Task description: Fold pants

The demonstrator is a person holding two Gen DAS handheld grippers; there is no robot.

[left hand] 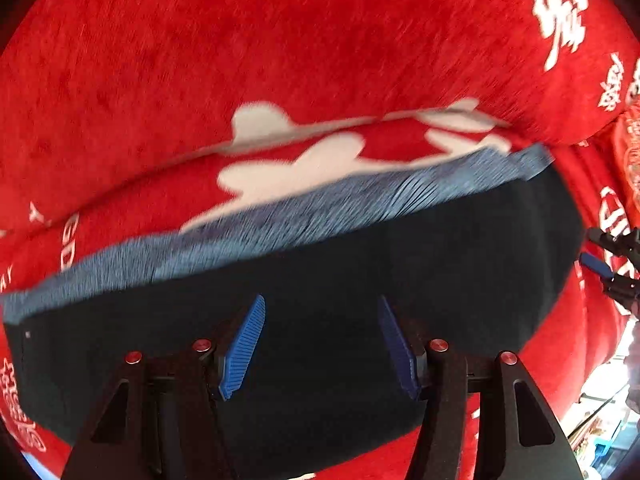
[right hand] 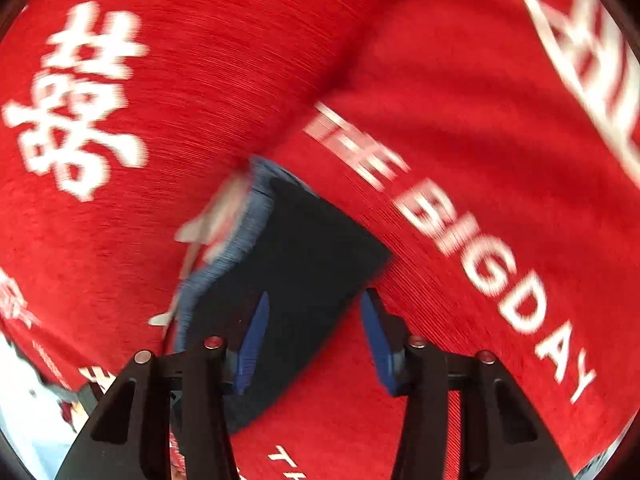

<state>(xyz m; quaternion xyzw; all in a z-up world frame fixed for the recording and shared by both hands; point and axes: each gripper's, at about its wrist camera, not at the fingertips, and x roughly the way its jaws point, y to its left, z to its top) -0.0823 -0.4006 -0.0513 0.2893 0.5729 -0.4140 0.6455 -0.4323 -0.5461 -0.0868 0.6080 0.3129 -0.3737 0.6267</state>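
1. Here, the left gripper (left hand: pixel 320 346) hangs low over the pants (left hand: pixel 320 280), pointed forward across them; its two blue fingers (left hand: pixel 244 348) stand wide apart with dark cloth showing in the gap, so it is released and grips nothing.
2. The pants lie as a dark, folded bundle on a red blanket (left hand: pixel 240 40) printed with white characters; a ribbed blue-grey waistband (left hand: pixel 280 216) runs along the far edge of the bundle, slanting from lower left to upper right in the left wrist view.
3. The right gripper (right hand: pixel 312 344) is angled toward one corner of the same bundle (right hand: pixel 304 248); its fingers (right hand: pixel 252 344) are likewise spread, released; the left finger sits over the dark fabric and the right one over bare red cloth just beside the bundle's edge.
4. In the right wrist view the blanket (right hand: pixel 480 100) carries the white letters "BIG DAY" (right hand: pixel 480 264) running down to the right of the pants, and a large white character to the left; the waistband (right hand: pixel 240 240) shows along the bundle's left side.
5. At the right edge of the left wrist view the other gripper (left hand: pixel 616 272) appears, near the end of the bundle; both views are smeared with motion blur.
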